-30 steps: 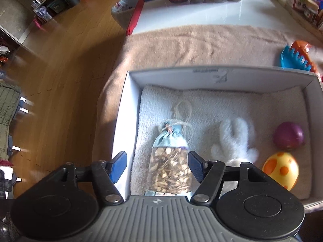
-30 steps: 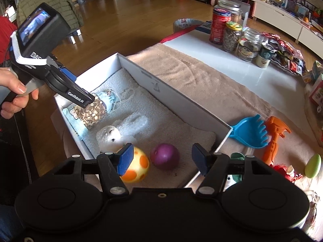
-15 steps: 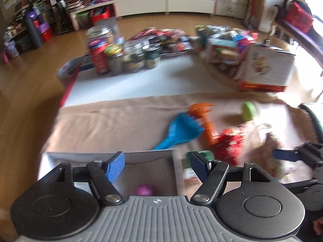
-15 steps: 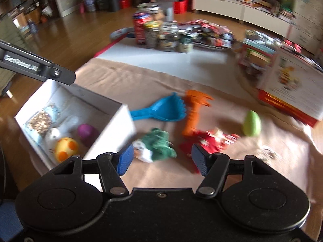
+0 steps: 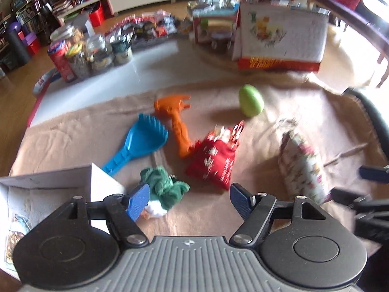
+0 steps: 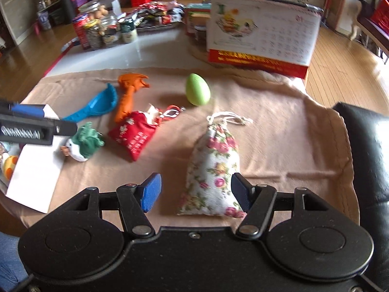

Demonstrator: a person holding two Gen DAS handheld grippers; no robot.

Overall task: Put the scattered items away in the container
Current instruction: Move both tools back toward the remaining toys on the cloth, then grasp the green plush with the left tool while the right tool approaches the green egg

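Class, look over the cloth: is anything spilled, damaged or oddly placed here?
The red pouch lies on its side with its mouth open and contents poking out onto the cloth. The floral bag beside it is drawn shut. Nothing looks broken; the rest is only scattered.

floral pouch (image 6: pixel 212 168) flat, white box (image 6: pixel 34 175) left

A lived-in home: wooden floor (image 6: pixel 345 56), cluttered shelves (image 5: pixel 26 17) behind the food jars (image 6: pixel 102 34), and a desk calendar (image 6: pixel 262 36) beside those jars.
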